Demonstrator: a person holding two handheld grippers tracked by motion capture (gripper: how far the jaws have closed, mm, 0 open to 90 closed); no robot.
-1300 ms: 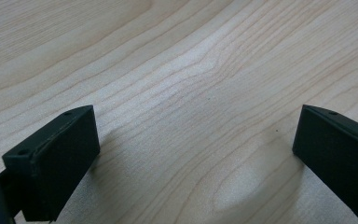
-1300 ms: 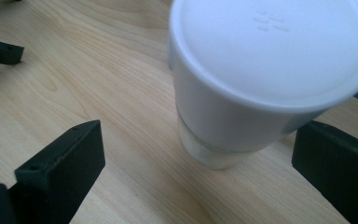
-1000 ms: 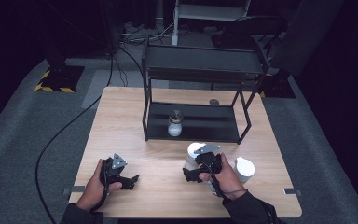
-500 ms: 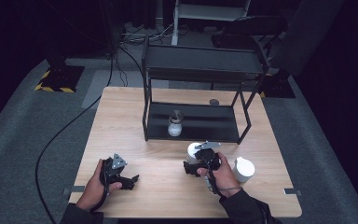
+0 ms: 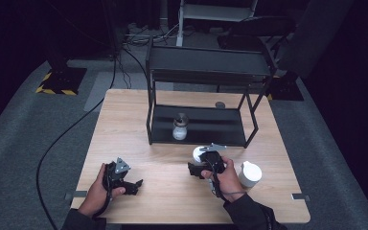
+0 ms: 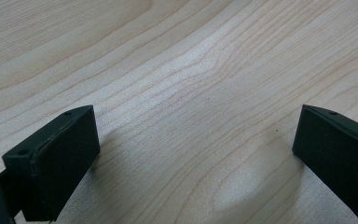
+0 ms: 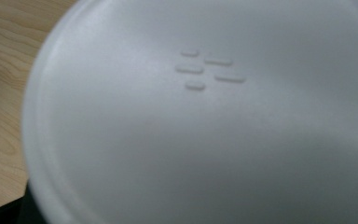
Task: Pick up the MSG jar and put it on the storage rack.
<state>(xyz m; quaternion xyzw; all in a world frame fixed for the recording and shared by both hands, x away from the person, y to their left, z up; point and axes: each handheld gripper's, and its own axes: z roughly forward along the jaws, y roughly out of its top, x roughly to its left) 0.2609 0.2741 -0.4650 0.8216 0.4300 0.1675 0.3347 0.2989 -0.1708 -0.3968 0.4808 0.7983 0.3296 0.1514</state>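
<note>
High view: right tool near the middle of the worktop, a little toward the front edge, lying against a white round piece just in front of the black rack. Gripped from behind by the right hand. Just right of that hand, a white cylinder standing upright, apart from the tool. Toward the front left corner, left tool in the left hand, well apart from everything else. On the rack's lower shelf, a small jar; behind the rack, near the far edge, a small dark disc.

Left gripper view adds what the high view cannot resolve: left tool released, black jaws spread wide over bare wood grain, nothing between them.

Right gripper view: smooth face of the white round piece pressed up close, with a cluster of short embossed dashes and a raised rim, a strip of worktop at the left. Jaws hidden apart from a dark sliver at the bottom left; have just been closing, but cannot tell whether clenched on the piece or whether any of it sits between them.

Against a second ago: right hand and tool slightly nearer the rack, tighter against the white piece. Left hand, jar, cylinder and disc unchanged in place.
</note>
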